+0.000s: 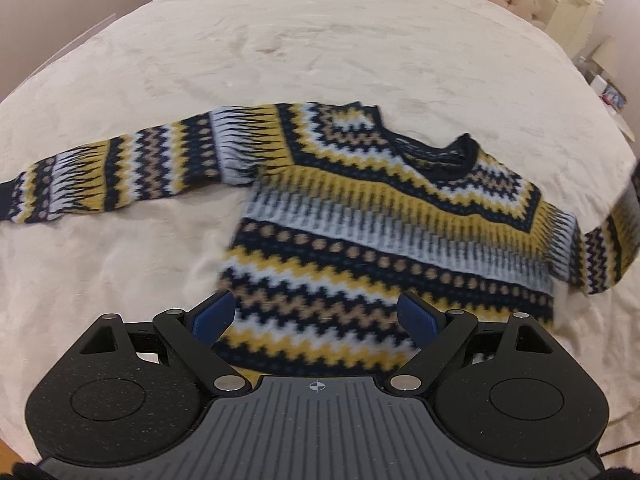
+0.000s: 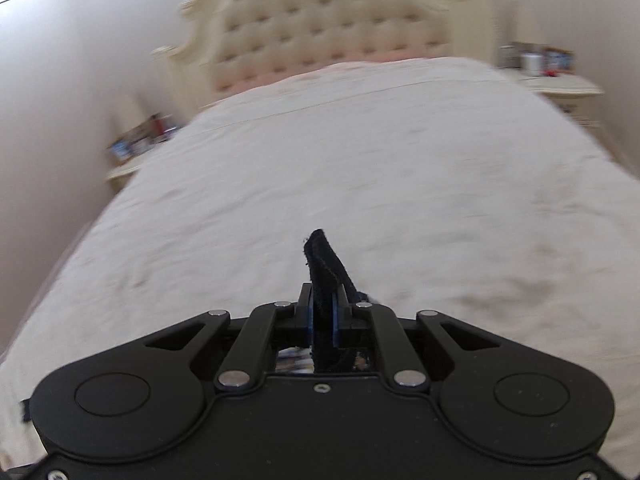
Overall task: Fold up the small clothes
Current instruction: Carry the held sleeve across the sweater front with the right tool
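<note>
A small knitted sweater (image 1: 360, 216) in navy, yellow, white and tan zigzags lies front-up on the cream bedspread (image 1: 280, 40). Its left sleeve (image 1: 120, 176) stretches flat to the left. Its right sleeve (image 1: 612, 240) rises off the bed at the right edge of the left wrist view. My left gripper (image 1: 316, 316) hovers open over the sweater's lower hem, nothing between its blue pads. In the right wrist view my right gripper (image 2: 323, 312) is shut on a dark navy cuff (image 2: 324, 260), which sticks up between the pads.
A tufted cream headboard (image 2: 332, 28) stands at the far end of the bed. Nightstands with small items flank it, one at the left (image 2: 140, 140) and one at the right (image 2: 552, 76). Bare bedspread (image 2: 360, 160) lies beyond the sweater.
</note>
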### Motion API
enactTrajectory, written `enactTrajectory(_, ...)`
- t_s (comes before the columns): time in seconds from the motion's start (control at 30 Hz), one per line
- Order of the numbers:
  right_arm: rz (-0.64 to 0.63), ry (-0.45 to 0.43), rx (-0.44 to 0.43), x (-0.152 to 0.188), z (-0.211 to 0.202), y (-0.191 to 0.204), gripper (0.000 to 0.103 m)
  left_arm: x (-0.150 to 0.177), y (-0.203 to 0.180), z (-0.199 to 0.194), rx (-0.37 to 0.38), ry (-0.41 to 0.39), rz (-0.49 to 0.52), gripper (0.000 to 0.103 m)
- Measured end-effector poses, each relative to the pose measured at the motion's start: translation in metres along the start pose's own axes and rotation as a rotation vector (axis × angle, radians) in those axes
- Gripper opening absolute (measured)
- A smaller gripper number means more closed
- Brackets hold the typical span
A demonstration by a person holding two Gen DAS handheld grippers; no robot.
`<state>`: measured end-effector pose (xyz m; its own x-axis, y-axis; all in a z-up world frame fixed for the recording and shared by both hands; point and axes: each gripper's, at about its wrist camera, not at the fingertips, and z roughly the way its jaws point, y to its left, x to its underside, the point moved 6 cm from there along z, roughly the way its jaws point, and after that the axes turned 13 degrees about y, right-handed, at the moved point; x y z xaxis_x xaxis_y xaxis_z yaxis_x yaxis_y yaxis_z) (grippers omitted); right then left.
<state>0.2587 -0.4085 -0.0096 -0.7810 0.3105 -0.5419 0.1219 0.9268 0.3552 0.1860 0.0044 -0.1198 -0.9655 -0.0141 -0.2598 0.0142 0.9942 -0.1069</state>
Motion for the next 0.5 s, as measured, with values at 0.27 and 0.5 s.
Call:
enactTrajectory(0.27, -0.049, 0.075, -0.162, 0.024, 0.067, 0.097, 0.014, -0.004, 0.049, -0.003, -0.037, 0.002, -0.013, 0.088)
enactTrajectory(0.5, -0.062, 0.161, -0.202, 0.056, 0.121, 0.151, 0.014, -0.007, 0.079, 0.001, -0.065, 0.012, -0.007, 0.088)
